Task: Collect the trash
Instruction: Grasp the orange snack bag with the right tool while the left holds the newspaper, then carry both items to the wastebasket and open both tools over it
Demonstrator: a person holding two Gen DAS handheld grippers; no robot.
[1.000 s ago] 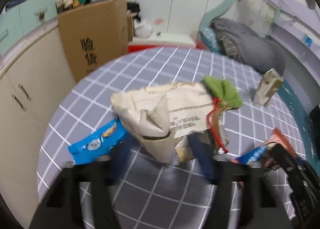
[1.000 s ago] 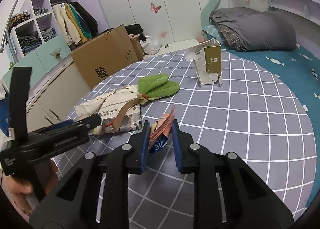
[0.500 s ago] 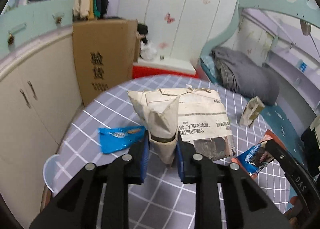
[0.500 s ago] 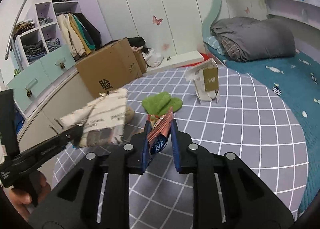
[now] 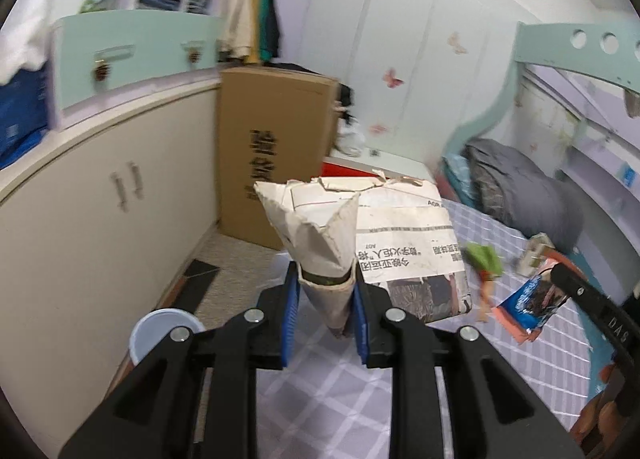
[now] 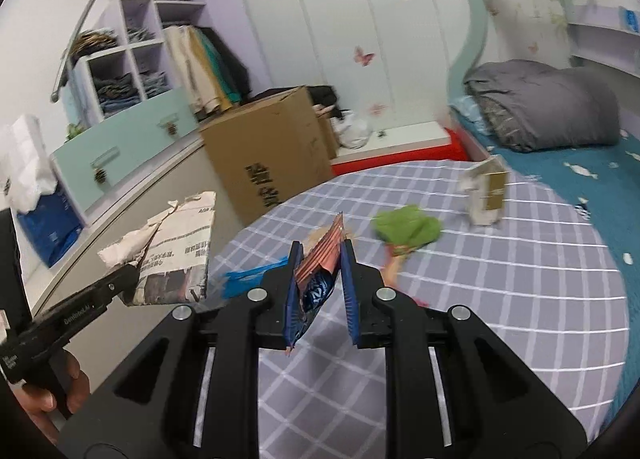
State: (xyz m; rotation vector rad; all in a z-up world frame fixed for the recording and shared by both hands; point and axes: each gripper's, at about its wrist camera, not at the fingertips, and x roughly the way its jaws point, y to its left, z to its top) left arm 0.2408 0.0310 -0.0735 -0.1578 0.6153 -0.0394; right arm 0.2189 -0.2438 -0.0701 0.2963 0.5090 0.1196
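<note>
A tall cardboard box (image 5: pixel 276 151) with black printed characters stands on the floor against the cream cabinet (image 5: pixel 100 211). A grey duvet (image 6: pixel 548 105) lies bundled on the bed (image 6: pixel 592 175). Butterfly stickers (image 6: pixel 363 56) dot the white wardrobe doors.

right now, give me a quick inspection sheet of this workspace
surface: round table with a grey checked cloth, partly bare.
job's things: folded newspaper lifted off the table; snack wrapper held up; blue wrapper lying on the table.
clutter: green cloth and a small paper bag on the table; pale cup near the table's edge.
grippers: left gripper shut on the newspaper; right gripper shut on the snack wrapper.
cables: nothing seen.
surroundings: cardboard box, cabinets, bed with grey bedding.
</note>
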